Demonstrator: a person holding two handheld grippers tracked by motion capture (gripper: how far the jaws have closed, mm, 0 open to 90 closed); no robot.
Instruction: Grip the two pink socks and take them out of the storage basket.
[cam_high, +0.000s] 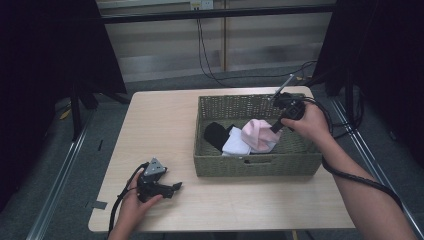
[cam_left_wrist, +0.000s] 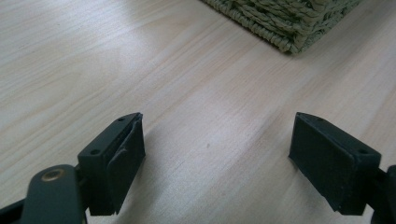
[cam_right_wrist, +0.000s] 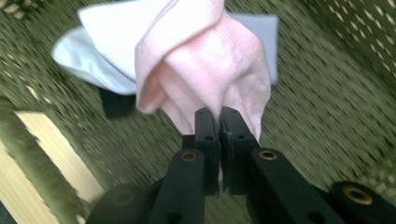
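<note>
Pale wood counter (cam_high: 165, 125), woven basket (cam_high: 257, 167) on it. Pink cloth (cam_right_wrist: 210, 60) inside the basket, pinched at its edge by right claw (cam_right_wrist: 219, 119), above white cloth (cam_high: 235, 145). Lift straight up, slowly, clearing the rim. Left claw (cam_left_wrist: 217, 140) agape, idle over counter.

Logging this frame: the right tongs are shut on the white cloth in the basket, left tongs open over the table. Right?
Not quite. The right tongs are shut on the pink cloth, not the white cloth, as the right gripper view shows. The rest holds.
</note>
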